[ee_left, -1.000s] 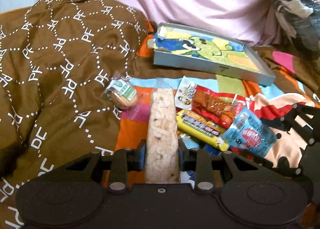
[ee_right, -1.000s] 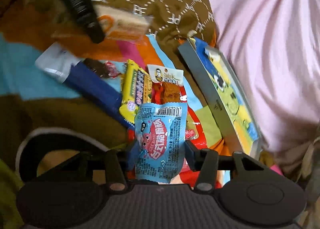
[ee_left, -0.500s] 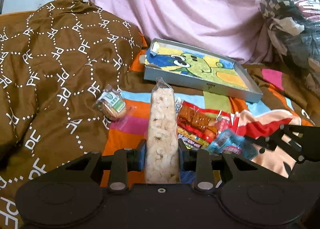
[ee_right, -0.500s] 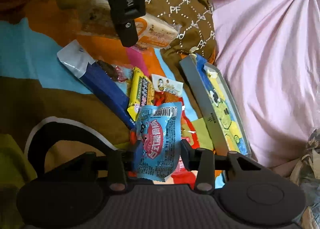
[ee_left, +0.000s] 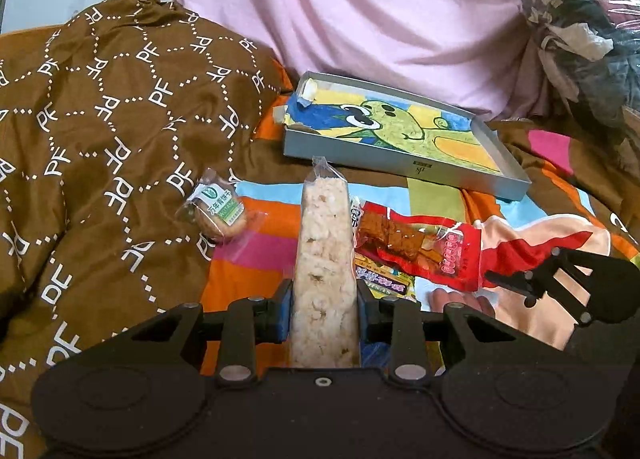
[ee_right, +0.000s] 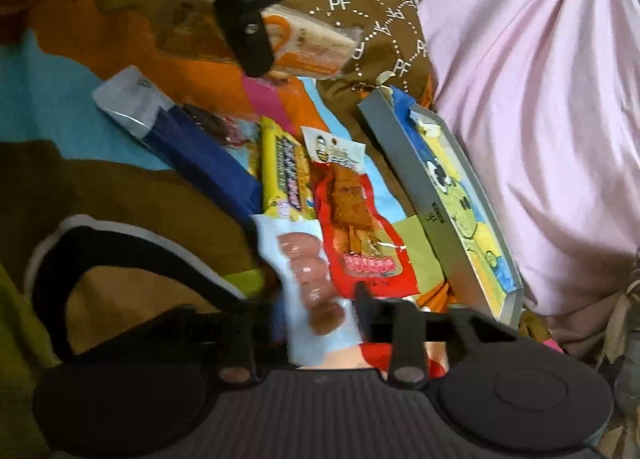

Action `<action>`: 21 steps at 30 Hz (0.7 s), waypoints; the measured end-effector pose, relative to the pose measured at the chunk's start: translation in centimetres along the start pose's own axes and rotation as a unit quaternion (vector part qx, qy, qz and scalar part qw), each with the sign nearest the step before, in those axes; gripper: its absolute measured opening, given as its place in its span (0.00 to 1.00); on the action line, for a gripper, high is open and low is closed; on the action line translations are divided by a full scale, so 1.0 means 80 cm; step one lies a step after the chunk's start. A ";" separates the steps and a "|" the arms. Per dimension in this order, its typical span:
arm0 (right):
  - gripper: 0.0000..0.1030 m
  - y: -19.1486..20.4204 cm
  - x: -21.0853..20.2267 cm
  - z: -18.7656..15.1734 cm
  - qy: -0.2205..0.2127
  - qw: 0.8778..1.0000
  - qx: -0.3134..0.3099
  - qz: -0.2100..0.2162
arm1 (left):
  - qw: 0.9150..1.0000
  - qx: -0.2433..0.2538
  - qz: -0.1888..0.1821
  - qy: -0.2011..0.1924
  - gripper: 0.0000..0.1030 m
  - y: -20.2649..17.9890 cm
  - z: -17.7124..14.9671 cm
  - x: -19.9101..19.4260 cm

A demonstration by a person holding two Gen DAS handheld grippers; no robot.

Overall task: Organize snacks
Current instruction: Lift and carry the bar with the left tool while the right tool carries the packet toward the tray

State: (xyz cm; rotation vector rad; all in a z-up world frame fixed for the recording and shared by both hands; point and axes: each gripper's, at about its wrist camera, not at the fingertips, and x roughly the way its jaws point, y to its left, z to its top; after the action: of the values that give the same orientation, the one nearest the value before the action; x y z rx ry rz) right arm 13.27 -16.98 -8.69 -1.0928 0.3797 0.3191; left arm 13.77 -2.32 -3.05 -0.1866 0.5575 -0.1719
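Observation:
My left gripper (ee_left: 323, 311) is shut on a long clear pack of rice crackers (ee_left: 323, 255), held above the bed and pointing at the grey tray box (ee_left: 404, 157). My right gripper (ee_right: 316, 323) is shut on a light blue sausage packet (ee_right: 308, 279), its clear side now showing pink sausages. On the bedspread lie a red spicy-strip packet (ee_left: 420, 247), a yellow bar (ee_right: 284, 175), a dark blue bar (ee_right: 200, 151) and a round biscuit pack (ee_left: 218, 209). The tray box with the cartoon lining also shows in the right wrist view (ee_right: 448, 199).
A brown patterned quilt (ee_left: 100, 131) is heaped on the left. A pink sheet (ee_left: 380, 19) rises behind the tray box. A bag of clothes (ee_left: 580, 39) sits at the far right. The right gripper's frame (ee_left: 572, 287) shows low right.
The left gripper rose and tilted toward the tray box with the crackers. The blue packet turned in the right gripper, its printed face giving way to the clear sausage side.

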 end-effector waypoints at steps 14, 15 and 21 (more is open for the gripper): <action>0.17 0.003 -0.003 0.002 -0.015 1.000 -0.002 0.000 | 0.999 0.047 -0.001 0.013 0.31 -0.026 0.009 0.019; 0.17 0.003 -0.005 0.001 -0.015 1.000 0.000 0.000 | 0.998 0.052 0.000 0.026 0.31 -0.026 0.007 0.022; 0.17 -0.008 -0.003 0.002 -0.022 1.000 0.013 -0.003 | 0.993 0.064 0.005 0.101 0.32 -0.016 0.000 0.051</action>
State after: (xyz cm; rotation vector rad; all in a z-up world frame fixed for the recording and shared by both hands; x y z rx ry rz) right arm 13.37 -17.14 -8.05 -1.0595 0.3397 0.3317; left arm 17.04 -4.42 -4.80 -0.0416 0.7453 -0.2175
